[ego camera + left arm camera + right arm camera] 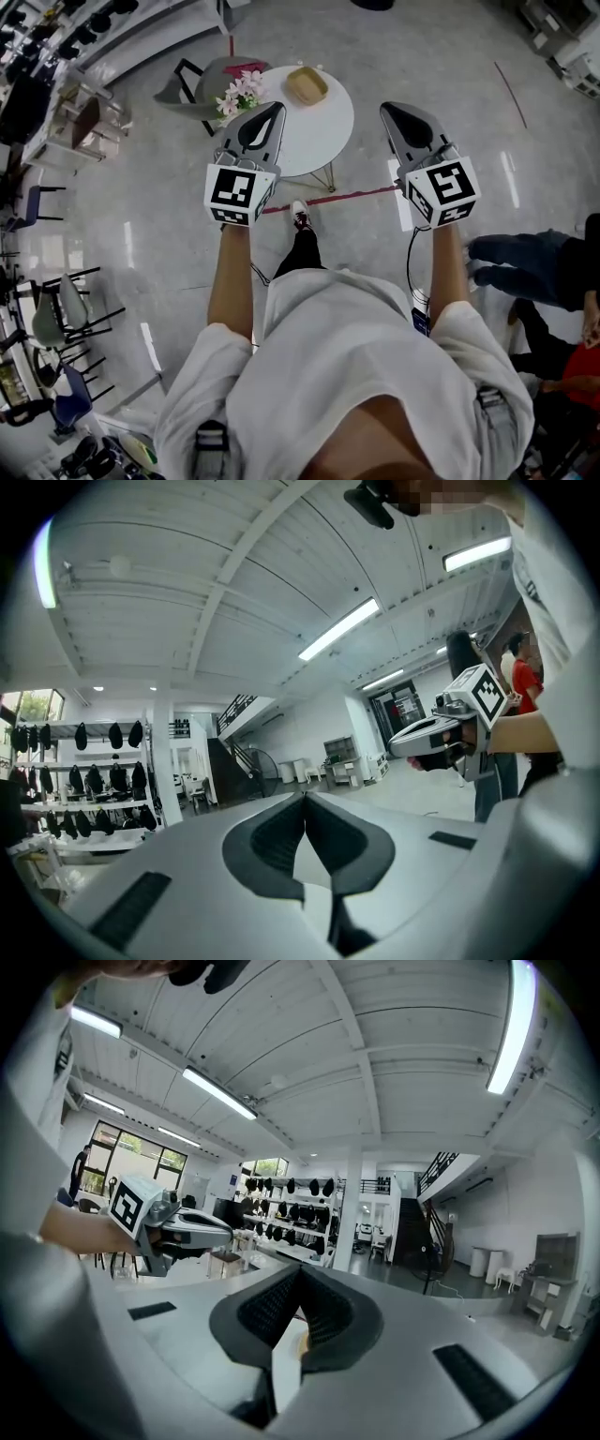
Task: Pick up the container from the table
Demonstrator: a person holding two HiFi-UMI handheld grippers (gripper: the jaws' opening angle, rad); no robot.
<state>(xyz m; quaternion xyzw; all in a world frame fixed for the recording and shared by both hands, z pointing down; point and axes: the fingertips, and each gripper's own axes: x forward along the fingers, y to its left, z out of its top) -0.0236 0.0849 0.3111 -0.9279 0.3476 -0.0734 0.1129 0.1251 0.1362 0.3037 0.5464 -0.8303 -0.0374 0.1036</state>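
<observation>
The container [307,85] is a shallow tan bowl lying on a round white table [319,136] on the floor ahead of me. Pink and white flowers [239,94] stand at the table's left edge. I hold both grippers level at chest height, well above the table. My left gripper [277,108] is shut and holds nothing, its tip over the table's left side. To the right of the table my right gripper [386,109] hangs shut and empty. In the left gripper view the jaws [305,799] meet at their tips. The right gripper view shows that gripper's tips [300,1274] closed together.
A grey chair [197,86] stands behind the table's left side. A red line [333,197] runs across the floor in front of the table. Another person's legs [525,267] reach in at the right. Chairs [61,319] and racks line the left wall.
</observation>
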